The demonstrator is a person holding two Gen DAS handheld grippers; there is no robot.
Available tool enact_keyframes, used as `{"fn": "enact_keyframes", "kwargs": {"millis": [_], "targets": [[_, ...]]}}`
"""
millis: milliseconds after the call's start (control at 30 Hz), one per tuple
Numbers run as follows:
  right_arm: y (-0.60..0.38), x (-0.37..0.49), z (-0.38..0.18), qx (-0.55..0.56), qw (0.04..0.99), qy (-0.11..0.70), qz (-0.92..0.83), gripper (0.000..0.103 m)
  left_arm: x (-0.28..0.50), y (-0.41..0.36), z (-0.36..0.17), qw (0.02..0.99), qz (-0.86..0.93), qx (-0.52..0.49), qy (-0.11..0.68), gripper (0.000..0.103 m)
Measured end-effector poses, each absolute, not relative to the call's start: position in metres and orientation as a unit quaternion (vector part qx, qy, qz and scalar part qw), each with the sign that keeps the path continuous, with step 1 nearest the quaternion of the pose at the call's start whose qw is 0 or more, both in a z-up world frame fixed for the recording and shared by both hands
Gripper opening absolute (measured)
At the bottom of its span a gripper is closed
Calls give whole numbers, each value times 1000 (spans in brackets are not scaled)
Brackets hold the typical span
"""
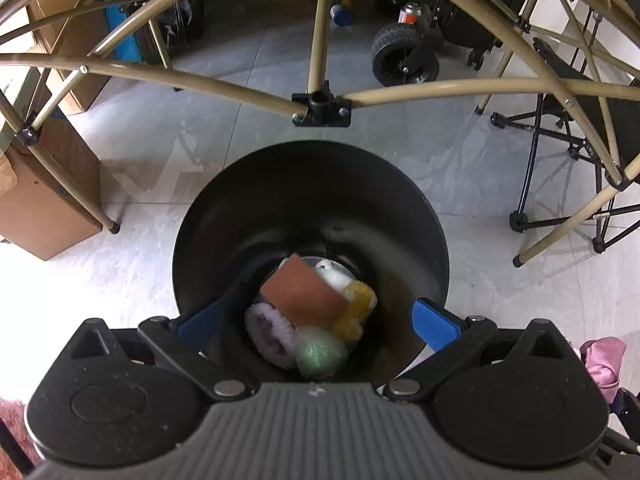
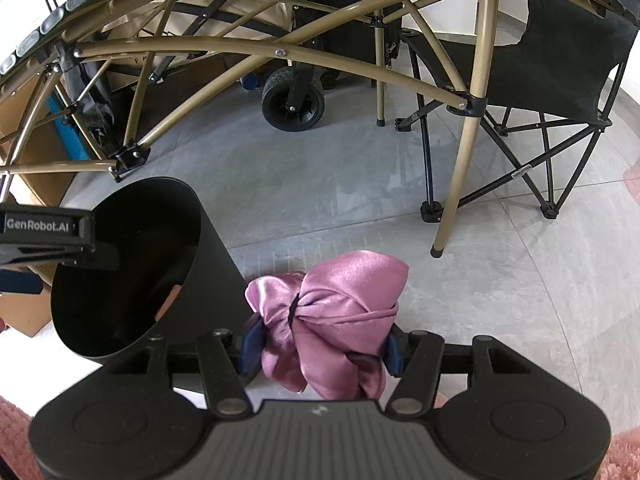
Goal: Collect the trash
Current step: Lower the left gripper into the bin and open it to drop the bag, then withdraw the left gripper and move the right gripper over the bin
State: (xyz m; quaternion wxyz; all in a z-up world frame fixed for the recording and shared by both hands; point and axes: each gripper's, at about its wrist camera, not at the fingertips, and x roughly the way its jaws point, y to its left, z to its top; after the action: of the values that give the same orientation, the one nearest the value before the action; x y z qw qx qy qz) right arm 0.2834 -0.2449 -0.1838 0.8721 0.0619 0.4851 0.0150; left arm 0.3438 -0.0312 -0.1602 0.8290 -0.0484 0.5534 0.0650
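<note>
My left gripper (image 1: pixel 320 314) hangs open over the mouth of a black round bin (image 1: pixel 308 184). Inside the bin lie a brown block (image 1: pixel 302 294), a white piece (image 1: pixel 336 276) and fuzzy yellow (image 1: pixel 358 306), green (image 1: pixel 320 354) and purple (image 1: pixel 266 330) lumps. None of them touches the blue fingers (image 1: pixel 434 322). My right gripper (image 2: pixel 322 346) is shut on a pink satin cloth bundle (image 2: pixel 336 300) tied with a black band, just right of the bin (image 2: pixel 132 264). The left gripper's body (image 2: pixel 44 240) shows over the bin's rim. The cloth (image 1: pixel 600 360) peeks in at the left wrist view's right edge.
A tan folding-table frame (image 1: pixel 320 40) spans the floor behind the bin. A black camping chair (image 2: pixel 560 60) stands at the right and a wheeled cart (image 2: pixel 294 106) behind. Cardboard boxes (image 1: pixel 36 200) sit at the left. Pink rug (image 2: pixel 624 456) lies near me. Grey floor tiles (image 2: pixel 320 192) stretch between.
</note>
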Motion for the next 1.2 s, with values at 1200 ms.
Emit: {"fn": "enact_keyframes", "kwargs": {"millis": [1200], "targets": [[-183,292,-157,27,887,459,49,57,310,39,-128,849,87,-88,514,103]]}}
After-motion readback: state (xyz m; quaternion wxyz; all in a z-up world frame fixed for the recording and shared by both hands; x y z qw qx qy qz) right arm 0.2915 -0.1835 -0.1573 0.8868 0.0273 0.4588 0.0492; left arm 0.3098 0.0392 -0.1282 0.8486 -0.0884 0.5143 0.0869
